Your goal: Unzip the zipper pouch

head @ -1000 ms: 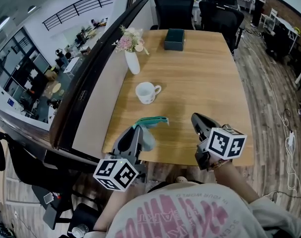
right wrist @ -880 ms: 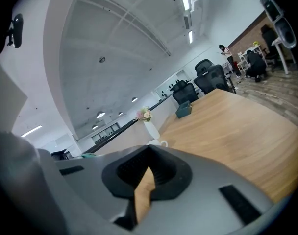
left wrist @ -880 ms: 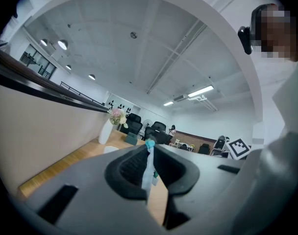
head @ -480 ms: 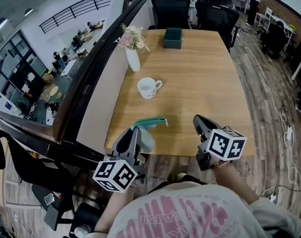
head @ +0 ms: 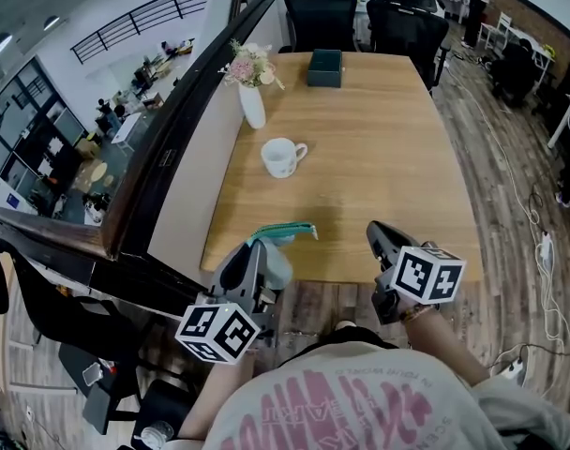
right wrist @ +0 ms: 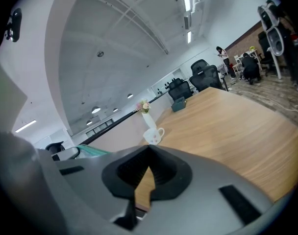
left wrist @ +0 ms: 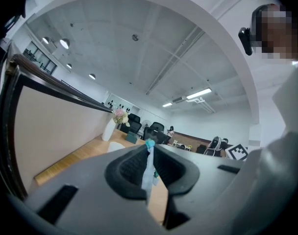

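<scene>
At seven o'clock on the table [head: 379,148], the left gripper [head: 259,251] pinches the zipper pouch [head: 283,234], seemingly just above the near edge. At five o'clock, the right gripper [head: 373,233] sits closed, empty.

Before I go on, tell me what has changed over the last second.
The head view has drawn back slightly: the table edge now sits farther from the left gripper and right gripper, and the cup and vase show higher up. Nothing was taken or let go. The left gripper still clamps the pouch, and the right gripper stays shut and empty, apart from it.
</scene>
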Action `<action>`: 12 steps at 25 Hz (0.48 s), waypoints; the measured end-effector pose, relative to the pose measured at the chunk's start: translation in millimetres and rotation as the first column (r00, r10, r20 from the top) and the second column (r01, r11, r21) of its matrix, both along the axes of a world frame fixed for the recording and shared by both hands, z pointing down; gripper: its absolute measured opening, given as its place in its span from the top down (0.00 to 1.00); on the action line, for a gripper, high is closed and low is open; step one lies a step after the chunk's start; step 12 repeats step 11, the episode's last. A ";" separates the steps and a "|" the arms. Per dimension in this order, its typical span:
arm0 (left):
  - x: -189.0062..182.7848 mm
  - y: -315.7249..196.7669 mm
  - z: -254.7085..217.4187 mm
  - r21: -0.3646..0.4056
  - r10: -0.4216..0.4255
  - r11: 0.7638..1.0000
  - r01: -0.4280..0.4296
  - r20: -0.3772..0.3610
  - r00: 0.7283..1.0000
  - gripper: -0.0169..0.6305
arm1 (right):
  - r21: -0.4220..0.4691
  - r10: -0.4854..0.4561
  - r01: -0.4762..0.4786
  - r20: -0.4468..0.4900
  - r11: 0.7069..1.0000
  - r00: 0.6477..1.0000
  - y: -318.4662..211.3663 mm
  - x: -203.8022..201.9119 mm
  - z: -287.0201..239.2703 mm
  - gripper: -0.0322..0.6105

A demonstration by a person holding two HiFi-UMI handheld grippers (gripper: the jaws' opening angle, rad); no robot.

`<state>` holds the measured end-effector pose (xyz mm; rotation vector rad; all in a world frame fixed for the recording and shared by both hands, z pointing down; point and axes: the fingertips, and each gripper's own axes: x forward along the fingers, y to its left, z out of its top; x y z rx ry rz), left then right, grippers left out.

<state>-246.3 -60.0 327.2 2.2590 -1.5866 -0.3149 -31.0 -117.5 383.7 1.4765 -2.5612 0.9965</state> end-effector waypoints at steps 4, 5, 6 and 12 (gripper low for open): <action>-4.9 3.9 2.4 -0.008 -0.002 1.000 0.002 0.006 1.000 0.91 | -0.015 0.000 0.000 -0.011 1.000 1.000 4.2 -2.6 8.2 0.95; -6.3 4.1 2.7 -0.008 -0.004 1.000 0.004 0.007 1.000 0.91 | -0.019 -0.001 0.001 -0.014 1.000 1.000 4.6 -3.2 10.5 0.95; -7.6 4.1 2.8 -0.007 -0.006 1.000 0.006 0.008 1.000 0.91 | -0.023 -0.002 0.002 -0.018 1.000 1.000 4.9 -3.6 12.8 0.95; -10.6 5.1 3.4 -0.004 -0.011 1.000 0.011 0.015 1.000 0.91 | -0.041 -0.001 0.000 -0.026 0.999 1.000 7.7 -4.1 19.9 0.95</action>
